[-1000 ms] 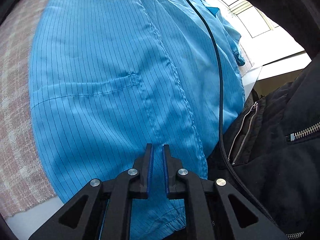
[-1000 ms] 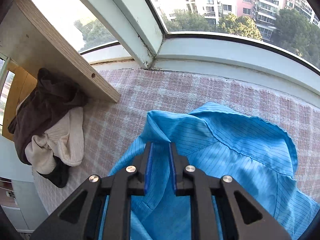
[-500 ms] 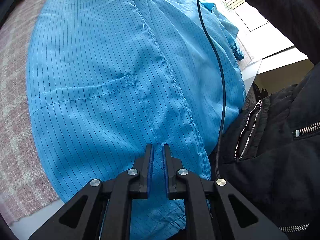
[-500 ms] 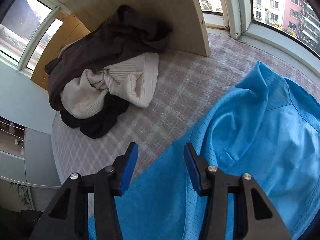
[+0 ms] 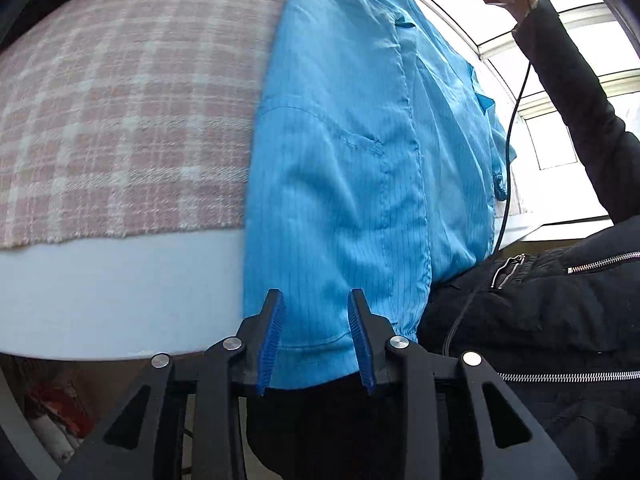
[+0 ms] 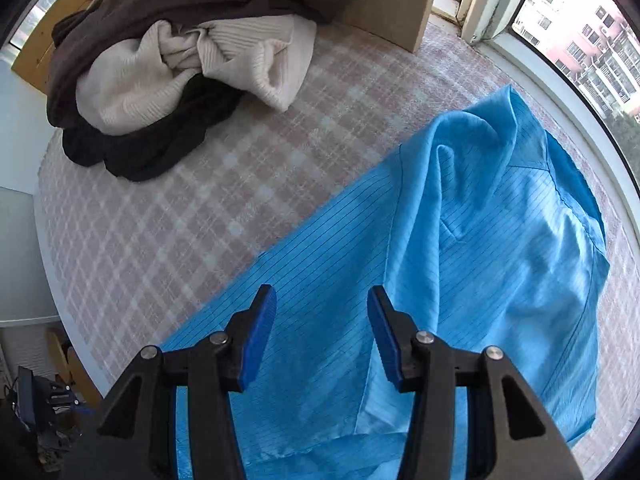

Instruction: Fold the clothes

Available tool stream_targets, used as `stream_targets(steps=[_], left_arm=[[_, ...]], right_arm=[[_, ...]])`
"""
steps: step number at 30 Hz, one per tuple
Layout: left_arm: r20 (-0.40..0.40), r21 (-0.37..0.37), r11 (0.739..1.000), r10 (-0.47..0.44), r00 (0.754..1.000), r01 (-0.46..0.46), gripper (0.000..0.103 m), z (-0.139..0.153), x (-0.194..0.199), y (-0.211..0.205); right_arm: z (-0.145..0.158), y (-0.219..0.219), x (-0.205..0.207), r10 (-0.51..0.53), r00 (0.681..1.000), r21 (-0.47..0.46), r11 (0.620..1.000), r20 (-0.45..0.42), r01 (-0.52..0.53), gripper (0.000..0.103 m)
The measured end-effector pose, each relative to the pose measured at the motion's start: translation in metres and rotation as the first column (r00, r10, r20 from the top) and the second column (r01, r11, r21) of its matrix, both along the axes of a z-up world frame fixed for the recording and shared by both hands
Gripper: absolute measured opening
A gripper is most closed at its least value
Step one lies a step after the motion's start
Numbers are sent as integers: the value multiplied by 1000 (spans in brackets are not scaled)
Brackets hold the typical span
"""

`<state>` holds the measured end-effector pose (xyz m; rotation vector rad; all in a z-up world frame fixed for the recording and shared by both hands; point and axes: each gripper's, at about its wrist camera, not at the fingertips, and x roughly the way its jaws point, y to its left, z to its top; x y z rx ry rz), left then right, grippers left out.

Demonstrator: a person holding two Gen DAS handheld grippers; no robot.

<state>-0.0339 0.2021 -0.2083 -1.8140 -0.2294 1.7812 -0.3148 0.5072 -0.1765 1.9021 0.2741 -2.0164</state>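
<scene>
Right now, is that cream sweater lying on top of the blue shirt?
No, the cream sweater sits in a pile of dark clothes across the checked cloth, well apart from the blue shirt.

beneath my claws a white table [image 5: 120,288] carries a pink checked cloth [image 6: 200,200], and on it lie my blue striped shirt [image 6: 480,240] and a heap of clothes [image 6: 180,60].

Bright window daylight, fisheye-bent edges, slight motion blur.

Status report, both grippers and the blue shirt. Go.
Left gripper just opened, hem between its jaws, unpinched. Right gripper open above blue shirt. Clothes pile lies apart, nothing blocking.
</scene>
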Motion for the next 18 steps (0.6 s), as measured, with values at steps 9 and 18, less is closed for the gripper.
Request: stream_targets(steps=[9, 18], left_arm=[[15, -117, 990, -74, 997, 75, 37, -24, 2, 18], [-11, -184, 982, -55, 998, 52, 45, -26, -4, 19]], right_arm=[[-33, -24, -3, -85, 996, 135, 988, 32, 80, 47], [-37, -19, 0, -152, 986, 120, 983, 74, 142, 47]])
